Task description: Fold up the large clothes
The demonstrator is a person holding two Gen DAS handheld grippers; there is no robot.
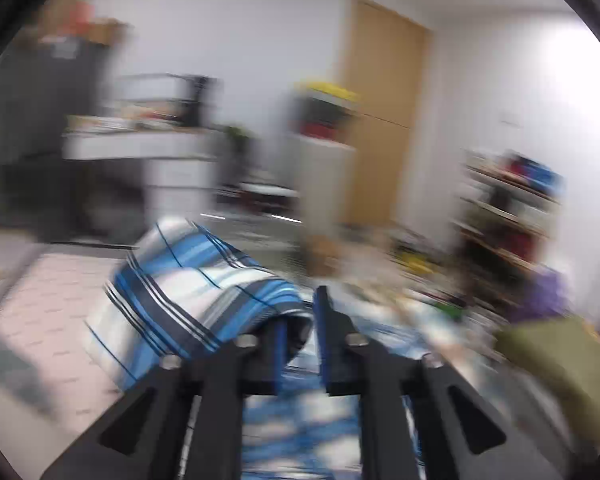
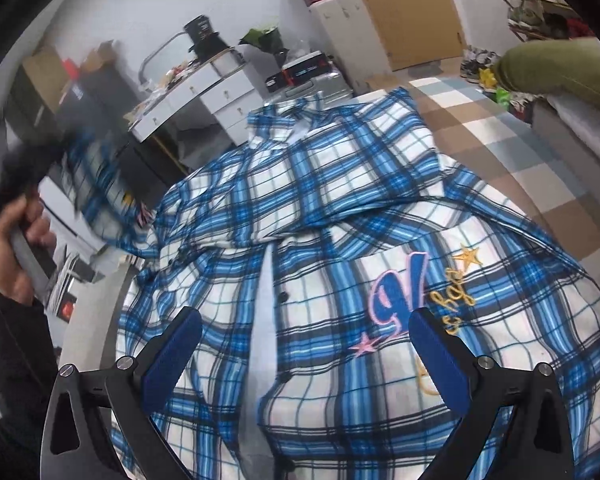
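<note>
A blue and white plaid shirt point(image 2: 340, 184) lies spread on the bed, front up, with an embroidered pink letter and stars on its chest. My right gripper point(image 2: 304, 316) hovers just above the lower front, open wide, with nothing gripped. At the left a hand point(image 2: 20, 240) holds the blurred left gripper up, and a plaid sleeve point(image 2: 92, 184) rises with it. In the blurred left wrist view the left gripper point(image 1: 300, 312) is raised, its jaws a little apart. A fold of the shirt point(image 1: 188, 280) drapes over the left finger and into the gap, and the right pad point(image 1: 323, 340) shows bare.
The bed has a brown, white and blue checked cover point(image 2: 500, 140). An olive cushion point(image 2: 560, 72) lies at its far right. A white desk with drawers point(image 2: 204, 96), boxes and a wooden door point(image 2: 412, 8) stand beyond. Shoe shelves point(image 1: 508, 208) line the right wall.
</note>
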